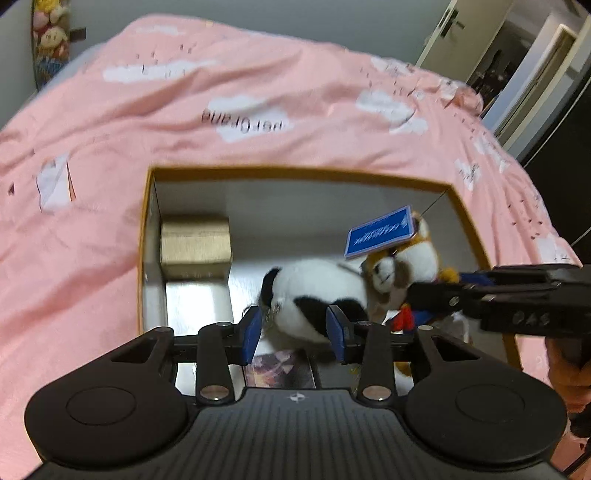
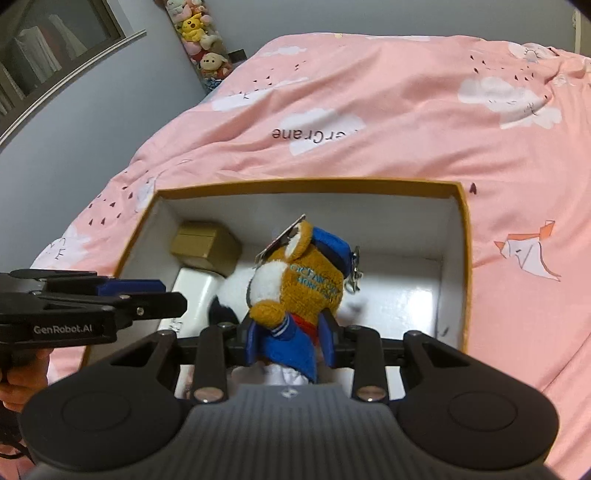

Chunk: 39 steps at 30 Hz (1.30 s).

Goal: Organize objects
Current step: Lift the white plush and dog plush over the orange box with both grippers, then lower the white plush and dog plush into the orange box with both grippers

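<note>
An open box with an orange rim (image 1: 295, 172) (image 2: 310, 183) lies on the pink bed. Inside it lie a black-and-white panda plush (image 1: 314, 291) (image 2: 236, 291), a small gold box (image 1: 195, 245) (image 2: 207, 245) and a white item (image 2: 194, 291). My right gripper (image 2: 290, 341) is shut on an orange fox plush in a blue outfit (image 2: 299, 291) (image 1: 402, 269) with a blue tag (image 1: 378, 232), holding it over the box. My left gripper (image 1: 295, 330) is open and empty, its fingers just above the panda.
The pink quilt with white clouds (image 1: 240, 110) (image 2: 406, 110) surrounds the box. Stuffed toys (image 2: 199, 33) (image 1: 50, 37) hang by the wall. A printed card (image 1: 280, 373) lies in the box's near end. A door (image 1: 476, 33) stands at the right.
</note>
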{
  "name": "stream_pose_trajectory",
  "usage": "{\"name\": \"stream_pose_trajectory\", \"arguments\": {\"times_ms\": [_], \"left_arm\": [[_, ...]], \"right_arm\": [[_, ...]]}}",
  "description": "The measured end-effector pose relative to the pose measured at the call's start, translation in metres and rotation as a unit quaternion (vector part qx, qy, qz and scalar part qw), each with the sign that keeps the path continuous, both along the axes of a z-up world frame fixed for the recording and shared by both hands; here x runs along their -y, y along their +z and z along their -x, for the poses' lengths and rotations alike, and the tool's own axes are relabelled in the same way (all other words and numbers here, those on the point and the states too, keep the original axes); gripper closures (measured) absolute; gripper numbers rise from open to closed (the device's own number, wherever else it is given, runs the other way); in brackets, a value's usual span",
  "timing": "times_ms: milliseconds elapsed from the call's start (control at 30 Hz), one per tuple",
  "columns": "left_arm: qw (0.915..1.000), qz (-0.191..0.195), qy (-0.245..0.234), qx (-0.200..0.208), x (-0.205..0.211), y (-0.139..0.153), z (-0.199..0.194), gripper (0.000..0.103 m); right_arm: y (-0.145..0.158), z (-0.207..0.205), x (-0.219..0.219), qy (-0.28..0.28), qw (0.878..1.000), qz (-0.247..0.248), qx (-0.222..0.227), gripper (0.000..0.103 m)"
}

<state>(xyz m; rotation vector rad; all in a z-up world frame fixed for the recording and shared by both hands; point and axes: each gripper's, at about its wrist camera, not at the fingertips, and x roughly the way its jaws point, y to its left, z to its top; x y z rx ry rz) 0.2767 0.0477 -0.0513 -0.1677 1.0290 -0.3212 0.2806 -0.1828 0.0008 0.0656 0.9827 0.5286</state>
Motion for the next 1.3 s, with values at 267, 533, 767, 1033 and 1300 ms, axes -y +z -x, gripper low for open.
{"name": "stream_pose_trajectory", "arguments": {"times_ms": [267,533,767,1033,1300], "left_arm": [[0.9941,0.076,0.026,-0.072,0.005,-0.029,-0.014,0.042],[0.9965,0.059,0.046,-0.039,0.022,-0.025,-0.035,0.043],[0.9962,0.024,0.077,-0.034,0.026,-0.021,-0.046,0.042],[0.9786,0.097,0.152,-0.099,0.015,-0.052,-0.050,0.027],[0.9819,0.060,0.167,-0.068,0.030,-0.046,-0.060,0.036]], "right_arm": [[-0.004,-0.015,0.014,-0.012,1.000,0.018,0.005,0.068],[-0.013,-0.024,0.009,0.003,1.000,0.029,0.003,0.068],[-0.019,-0.032,0.008,0.012,1.000,0.012,-0.023,0.068],[-0.025,-0.036,0.007,0.016,0.998,-0.021,-0.049,0.069],[-0.030,-0.032,0.005,0.026,0.998,-0.003,-0.057,0.070]]}}
